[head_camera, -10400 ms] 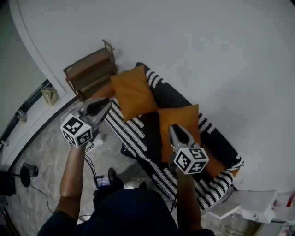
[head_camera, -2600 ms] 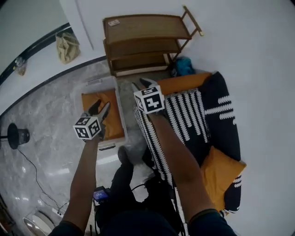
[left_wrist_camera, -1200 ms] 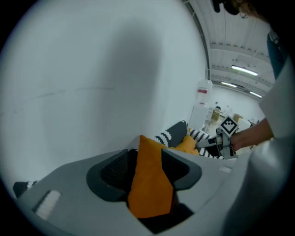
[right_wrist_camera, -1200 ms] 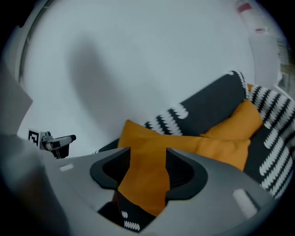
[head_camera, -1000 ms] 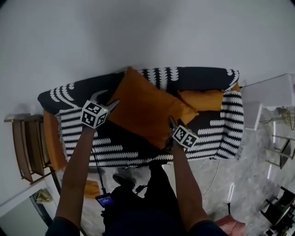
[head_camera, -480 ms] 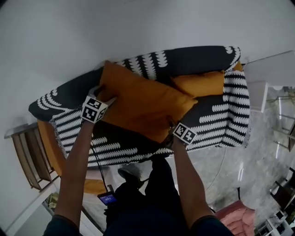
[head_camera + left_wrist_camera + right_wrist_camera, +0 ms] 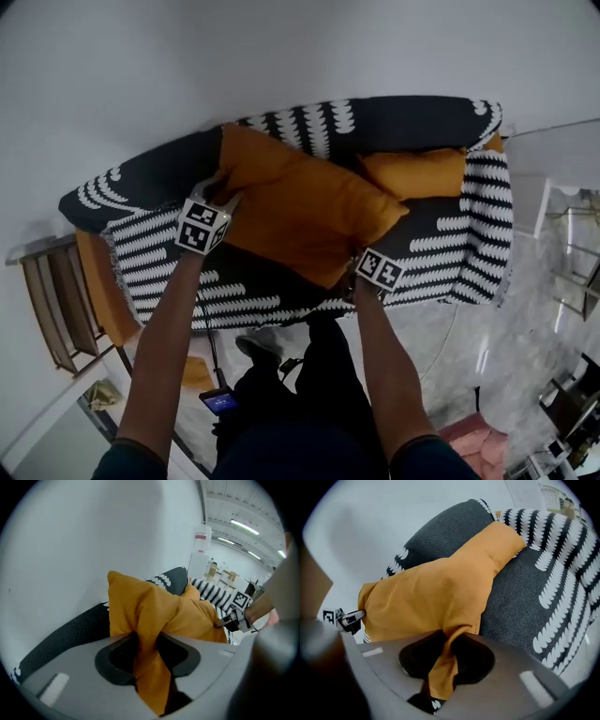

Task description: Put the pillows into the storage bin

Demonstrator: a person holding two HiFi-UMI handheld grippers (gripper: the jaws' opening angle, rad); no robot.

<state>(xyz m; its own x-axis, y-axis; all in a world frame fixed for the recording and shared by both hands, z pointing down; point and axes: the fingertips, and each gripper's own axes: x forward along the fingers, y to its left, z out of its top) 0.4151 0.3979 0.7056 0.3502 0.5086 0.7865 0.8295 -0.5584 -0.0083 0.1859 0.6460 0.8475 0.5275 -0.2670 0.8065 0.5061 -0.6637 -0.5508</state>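
Sofa (image 7: 441,122) by wall (image 7: 281,56): left gripper (image 7: 147,656) and right gripper (image 7: 445,660), jaws just closed, each pinch orange pillow (image 7: 309,216) fabric; best lifted together, evenly, to avoid slipping.

large orange cloth pillow (image 7: 305,220): matt woven fabric, softly creased | black-and-white patterned sofa cover (image 7: 450,248): coarse matt textile weave | grey marble-look floor (image 7: 525,319), 4 o'clock: glossy, reflective | brown slatted wooden shelf (image 7: 47,300), 8 o'clock: smooth wood

Big orange pillow (image 7: 305,220) lying tilted across sofa (image 7: 422,117) seat, two edges bunched; smaller orange pillow (image 7: 417,172) against backrest, right end.
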